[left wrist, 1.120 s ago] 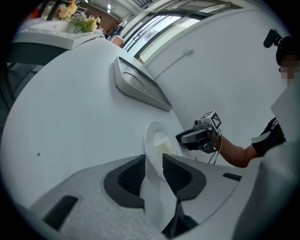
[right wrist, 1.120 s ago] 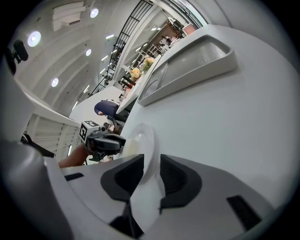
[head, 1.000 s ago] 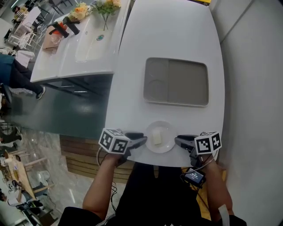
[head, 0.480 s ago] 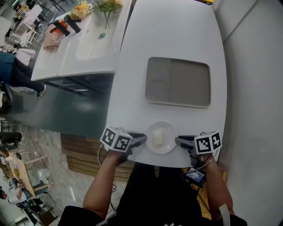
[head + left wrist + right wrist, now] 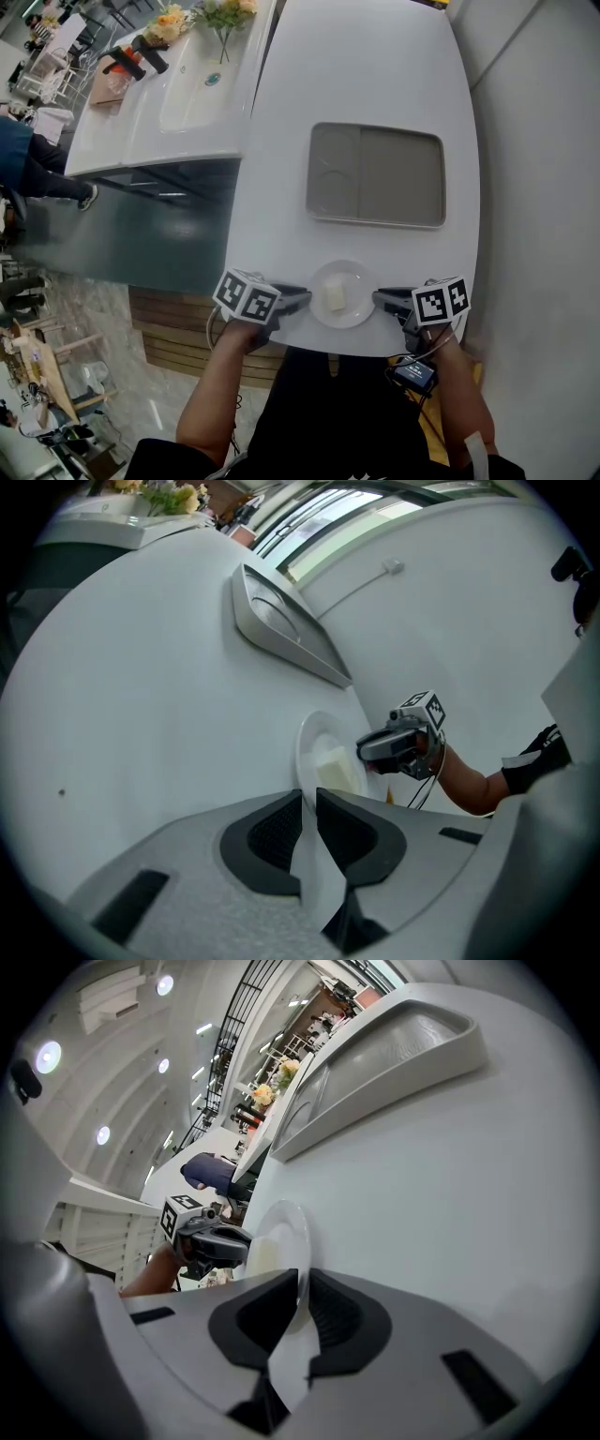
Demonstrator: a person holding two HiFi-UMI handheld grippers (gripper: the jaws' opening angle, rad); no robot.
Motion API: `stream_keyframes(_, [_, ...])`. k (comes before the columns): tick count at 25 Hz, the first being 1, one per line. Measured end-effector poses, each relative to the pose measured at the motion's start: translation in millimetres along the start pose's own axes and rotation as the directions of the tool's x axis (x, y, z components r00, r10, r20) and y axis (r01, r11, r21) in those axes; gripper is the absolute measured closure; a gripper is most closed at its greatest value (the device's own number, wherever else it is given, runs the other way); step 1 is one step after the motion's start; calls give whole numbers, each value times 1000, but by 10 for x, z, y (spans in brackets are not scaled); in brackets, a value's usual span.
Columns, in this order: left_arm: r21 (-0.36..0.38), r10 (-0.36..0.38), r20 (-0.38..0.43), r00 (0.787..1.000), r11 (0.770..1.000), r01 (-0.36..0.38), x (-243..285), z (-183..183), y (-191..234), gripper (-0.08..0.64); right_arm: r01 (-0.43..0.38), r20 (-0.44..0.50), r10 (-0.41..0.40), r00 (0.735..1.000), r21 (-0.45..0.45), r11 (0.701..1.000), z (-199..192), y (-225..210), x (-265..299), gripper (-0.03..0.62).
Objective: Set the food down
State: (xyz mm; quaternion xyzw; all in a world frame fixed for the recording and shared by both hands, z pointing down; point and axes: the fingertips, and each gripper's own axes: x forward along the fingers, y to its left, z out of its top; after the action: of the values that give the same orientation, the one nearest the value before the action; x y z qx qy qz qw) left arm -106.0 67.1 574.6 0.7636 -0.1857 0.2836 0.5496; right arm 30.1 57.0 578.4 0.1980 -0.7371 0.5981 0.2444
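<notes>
White table (image 5: 366, 75) is bearing a grey tray (image 5: 375, 173) at twelve o'clock; forearms (image 5: 220, 394) are reaching in from six, left gripper (image 5: 305, 297) at nine and right gripper (image 5: 378, 298) at three, its jaws just closing, both pinching the plate (image 5: 356, 281) by its rim, pale food block (image 5: 335, 296) sitting centred on it

White table (image 5: 375, 84) bears a grey divided tray (image 5: 394, 178) and, nearer, a plate (image 5: 357, 284).
</notes>
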Motion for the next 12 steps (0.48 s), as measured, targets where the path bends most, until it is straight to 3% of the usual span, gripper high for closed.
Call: stream_keyframes(12, [-2, -25, -15, 1000, 1000, 25, -5, 63, -56, 526, -24, 18, 23, 1000, 47, 999, 49, -16, -69, 569])
